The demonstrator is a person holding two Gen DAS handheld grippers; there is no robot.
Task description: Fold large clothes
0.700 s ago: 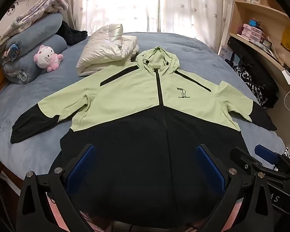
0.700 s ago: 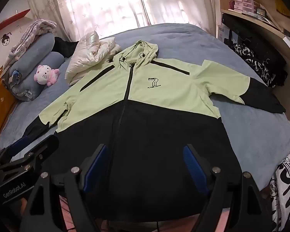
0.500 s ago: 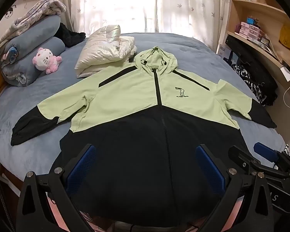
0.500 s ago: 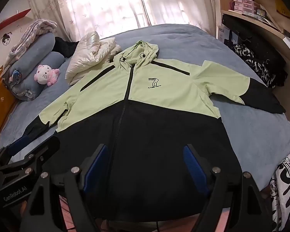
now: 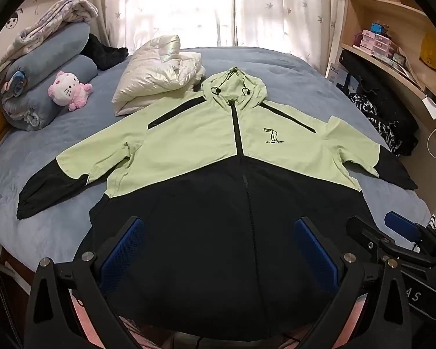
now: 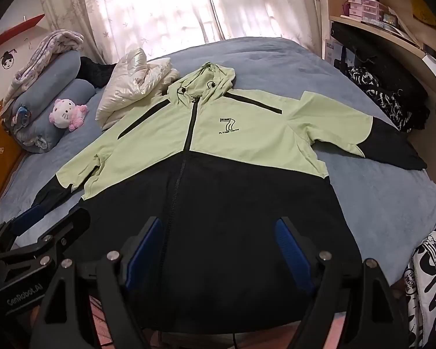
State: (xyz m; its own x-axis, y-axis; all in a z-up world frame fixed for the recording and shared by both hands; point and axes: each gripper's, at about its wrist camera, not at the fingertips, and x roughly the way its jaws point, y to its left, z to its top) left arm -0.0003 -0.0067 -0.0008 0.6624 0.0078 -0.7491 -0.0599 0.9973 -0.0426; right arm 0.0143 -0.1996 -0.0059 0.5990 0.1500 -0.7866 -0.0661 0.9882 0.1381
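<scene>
Jacket (image 5: 218, 157) flat on bed (image 5: 290, 67), zipped, front up, sleeves spread, hood far end. Left gripper (image 5: 219, 250) and right gripper (image 6: 218, 250) hover over black hem, fingers (image 5: 122, 250) released wide, nothing between. Judgement: thin, light, limp, slippery shell; pinch sleeve cuffs or hem corners, expect sliding.

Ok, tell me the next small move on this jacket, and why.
Probably bring the left gripper to the left sleeve cuff to fold it inward. The hooded jacket lies flat and zipped on the bed, sleeves spread, and both grippers hang open over its hem, holding nothing.
</scene>
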